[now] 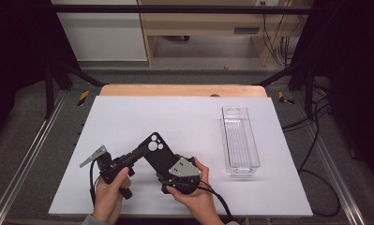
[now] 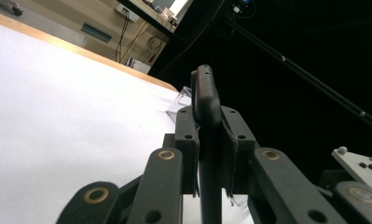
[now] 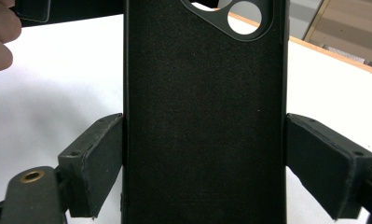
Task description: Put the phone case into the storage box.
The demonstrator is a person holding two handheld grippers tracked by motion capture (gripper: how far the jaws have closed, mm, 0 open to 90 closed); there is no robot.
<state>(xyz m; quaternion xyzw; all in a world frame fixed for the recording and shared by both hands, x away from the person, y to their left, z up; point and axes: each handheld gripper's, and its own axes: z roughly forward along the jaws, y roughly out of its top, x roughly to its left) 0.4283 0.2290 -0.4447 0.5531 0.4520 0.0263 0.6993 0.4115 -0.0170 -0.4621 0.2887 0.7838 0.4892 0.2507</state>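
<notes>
A black phone case [image 1: 153, 146] with round camera holes hangs tilted just above the white table [image 1: 128, 112], held from two sides. My left gripper [image 1: 137, 157] is shut on the case's thin side edge; in the left gripper view the case [image 2: 206, 95] stands edge-on between the pads of that gripper [image 2: 210, 140]. My right gripper [image 1: 163, 169] clamps the case across its width near the lower end. In the right gripper view both pads of the right gripper [image 3: 204, 163] press on the long sides of the case [image 3: 202, 107].
A clear, long plastic box [image 1: 241, 140] stands empty on the right part of the table. A wooden strip [image 1: 184, 90] runs along the far edge. Cables [image 1: 316, 136] lie on the floor to the right.
</notes>
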